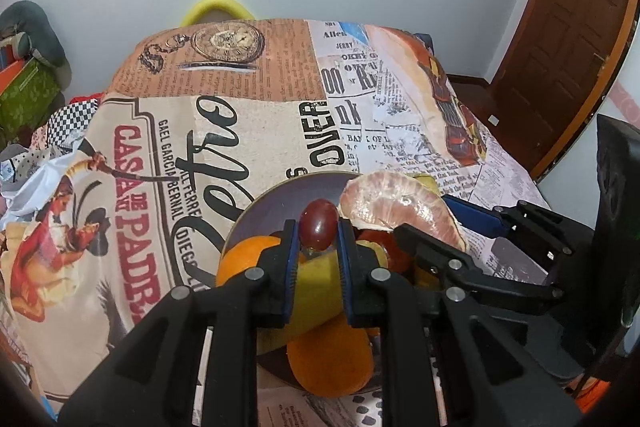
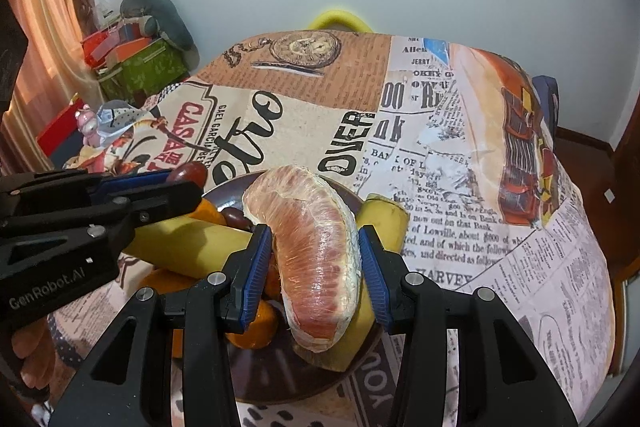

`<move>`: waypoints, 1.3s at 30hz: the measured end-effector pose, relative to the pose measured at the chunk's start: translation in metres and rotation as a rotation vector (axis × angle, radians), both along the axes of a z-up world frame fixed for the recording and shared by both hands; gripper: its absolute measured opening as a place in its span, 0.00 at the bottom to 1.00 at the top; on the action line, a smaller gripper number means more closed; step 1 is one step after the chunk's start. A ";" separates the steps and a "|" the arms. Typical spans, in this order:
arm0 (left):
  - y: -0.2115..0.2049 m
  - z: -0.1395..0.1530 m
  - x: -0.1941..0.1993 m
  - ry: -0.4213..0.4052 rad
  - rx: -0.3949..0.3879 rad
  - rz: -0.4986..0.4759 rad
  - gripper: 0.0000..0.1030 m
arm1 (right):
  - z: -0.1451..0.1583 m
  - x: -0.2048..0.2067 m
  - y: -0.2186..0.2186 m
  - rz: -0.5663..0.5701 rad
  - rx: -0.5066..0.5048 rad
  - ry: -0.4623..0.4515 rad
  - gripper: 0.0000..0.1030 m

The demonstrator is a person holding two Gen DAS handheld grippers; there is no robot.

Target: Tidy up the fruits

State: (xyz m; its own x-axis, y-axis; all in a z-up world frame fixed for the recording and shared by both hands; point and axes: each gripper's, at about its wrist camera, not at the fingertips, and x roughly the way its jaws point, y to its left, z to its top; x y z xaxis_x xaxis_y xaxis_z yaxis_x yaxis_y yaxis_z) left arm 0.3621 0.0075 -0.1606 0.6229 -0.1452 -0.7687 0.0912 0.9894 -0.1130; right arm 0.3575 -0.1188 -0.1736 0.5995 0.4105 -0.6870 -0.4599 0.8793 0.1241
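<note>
White-walled room, wooden door (image 1: 568,39) at right; the surface (image 1: 256,99) is covered with a newspaper-and-poster print cloth.

Left gripper (image 1: 318,239): pinching a red grape (image 1: 319,230) between its blue pads, held over the dark plate (image 1: 264,203). Directly below the grape lies a banana (image 1: 316,291), with an orange (image 1: 330,367) under it toward the near rim and a second orange (image 1: 238,261) at the left edge.

Right gripper (image 2: 316,259): fingers bracket a peeled pomelo segment (image 2: 316,243). The left pad looks to be touching it; at the right pad I cannot tell contact from a narrow gap. The segment rests tilted on another banana (image 2: 384,223) and on small oranges at the plate's centre. A dark grape (image 2: 234,217) sits on the plate just beyond it.

Step in hand, as I judge it: fruit is being handled at the plate, the grape lifted and the segment gripped or about to be. Whether items are going in or coming out is not evident.

Next move calls for: a light squeeze on both, since grape and segment bruise easily; a clear lift for the segment so it does not drag the banana; and keeping the two grippers apart, as they work close together over the same plate.
</note>
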 end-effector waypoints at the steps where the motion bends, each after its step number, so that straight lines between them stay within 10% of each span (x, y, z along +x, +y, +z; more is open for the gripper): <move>1: -0.001 0.000 0.001 -0.001 0.003 -0.001 0.17 | -0.001 0.001 0.001 0.003 0.000 0.001 0.40; 22: 0.003 0.011 -0.016 -0.018 -0.018 0.011 0.22 | 0.020 -0.024 -0.015 0.010 -0.009 -0.059 0.42; 39: 0.003 0.143 -0.159 -0.344 -0.037 0.035 0.22 | 0.135 -0.140 -0.052 -0.070 0.129 -0.308 0.45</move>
